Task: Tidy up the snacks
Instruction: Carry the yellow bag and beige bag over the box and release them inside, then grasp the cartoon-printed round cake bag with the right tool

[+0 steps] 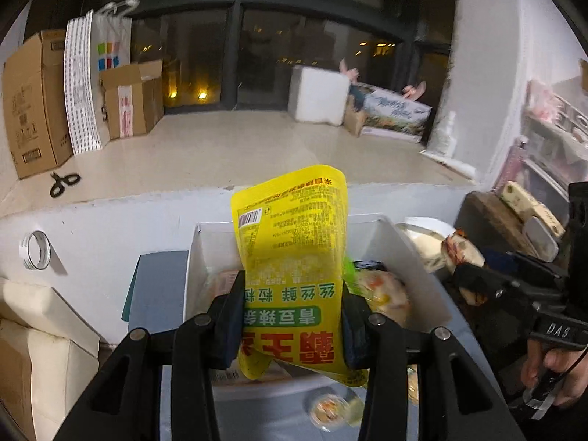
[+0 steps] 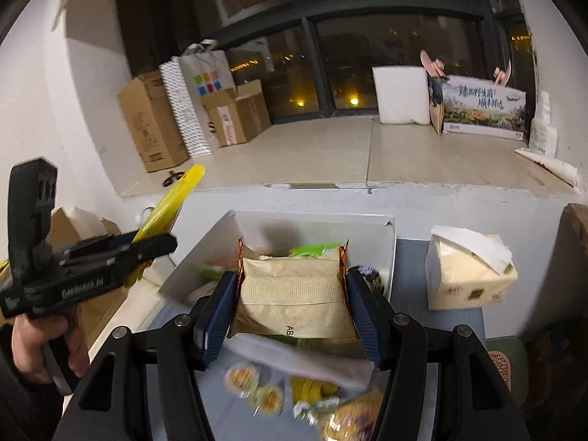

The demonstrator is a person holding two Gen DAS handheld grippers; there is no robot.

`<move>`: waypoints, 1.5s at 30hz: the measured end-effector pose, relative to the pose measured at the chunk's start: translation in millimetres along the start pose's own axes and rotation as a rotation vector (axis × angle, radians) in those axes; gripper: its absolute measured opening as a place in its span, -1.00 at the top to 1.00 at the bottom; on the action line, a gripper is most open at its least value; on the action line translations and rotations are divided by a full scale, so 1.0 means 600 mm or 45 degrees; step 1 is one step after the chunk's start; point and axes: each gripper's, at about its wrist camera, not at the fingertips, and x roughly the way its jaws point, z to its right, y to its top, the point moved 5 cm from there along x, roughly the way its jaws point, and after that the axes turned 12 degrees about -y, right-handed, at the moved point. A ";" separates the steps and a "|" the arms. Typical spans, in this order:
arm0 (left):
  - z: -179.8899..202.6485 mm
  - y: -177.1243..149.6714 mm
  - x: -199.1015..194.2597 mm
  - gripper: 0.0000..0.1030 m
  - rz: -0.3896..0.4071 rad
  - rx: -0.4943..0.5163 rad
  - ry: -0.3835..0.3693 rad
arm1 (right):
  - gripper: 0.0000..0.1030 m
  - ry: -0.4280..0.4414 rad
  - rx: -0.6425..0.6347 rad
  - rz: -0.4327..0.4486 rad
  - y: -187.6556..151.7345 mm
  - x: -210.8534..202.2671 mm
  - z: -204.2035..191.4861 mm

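Pinching yellow pouch (image 1: pixel 294 257), left jaws hide white box (image 1: pixel 404 257) contents; right jaws clamp beige packet (image 2: pixel 294 290).

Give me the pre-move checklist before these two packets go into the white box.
1. Left gripper clamped on the yellow packet: ok.
2. Right gripper clamped on the beige packet: ok.
3. White box open on top: ok.
4. Free room inside the box: cannot tell, snacks already lie in it.
5. Both packets above the box: cannot tell.
6. Loose snacks left on the table in front: not ok, still to sort.
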 end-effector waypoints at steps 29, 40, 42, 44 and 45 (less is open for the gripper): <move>0.059 -0.158 -0.144 -1.00 0.083 0.070 -0.062 | -1.00 0.056 0.016 0.181 -0.091 -0.130 0.020; 0.108 -0.341 -0.185 -1.00 0.057 -0.079 -0.127 | -1.00 -0.014 -0.031 0.110 -0.293 -0.180 0.014; 0.113 -0.360 -0.182 -1.00 0.027 -0.099 -0.138 | -1.00 -0.028 -0.032 0.054 -0.327 -0.166 0.012; 0.118 -0.367 -0.184 -1.00 0.027 -0.099 -0.135 | -1.00 -0.055 -0.056 0.001 -0.347 -0.150 0.011; 0.120 -0.369 -0.185 -1.00 0.031 -0.098 -0.138 | -1.00 -0.058 -0.065 -0.015 -0.352 -0.143 0.011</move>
